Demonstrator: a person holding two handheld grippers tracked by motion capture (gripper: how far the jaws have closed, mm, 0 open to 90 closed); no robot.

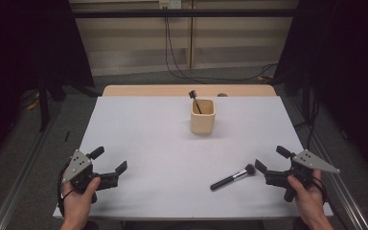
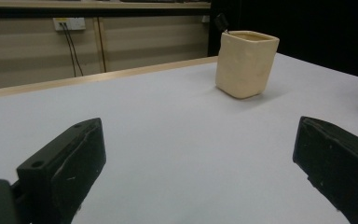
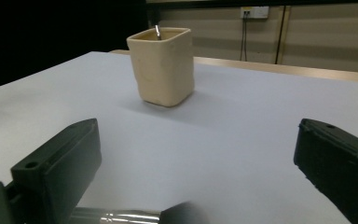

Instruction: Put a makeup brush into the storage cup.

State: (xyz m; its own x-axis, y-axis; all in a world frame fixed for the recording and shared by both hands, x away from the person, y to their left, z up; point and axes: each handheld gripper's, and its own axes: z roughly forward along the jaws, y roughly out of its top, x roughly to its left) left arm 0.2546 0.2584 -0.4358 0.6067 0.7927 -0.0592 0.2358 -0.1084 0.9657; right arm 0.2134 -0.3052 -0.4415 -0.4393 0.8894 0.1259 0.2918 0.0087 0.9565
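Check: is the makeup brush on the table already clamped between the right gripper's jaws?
No, the makeup brush lies free on the table beside the open right gripper.

Cream cup (image 1: pixel 202 117); black brush (image 1: pixel 232 177); white table (image 1: pixel 143 143).

Matt cream cup (image 1: pixel 202 116); brush (image 1: pixel 233 177) with shiny metal ferrule.

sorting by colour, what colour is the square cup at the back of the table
Cream, a pale beige: the cup shows best in the right gripper view.
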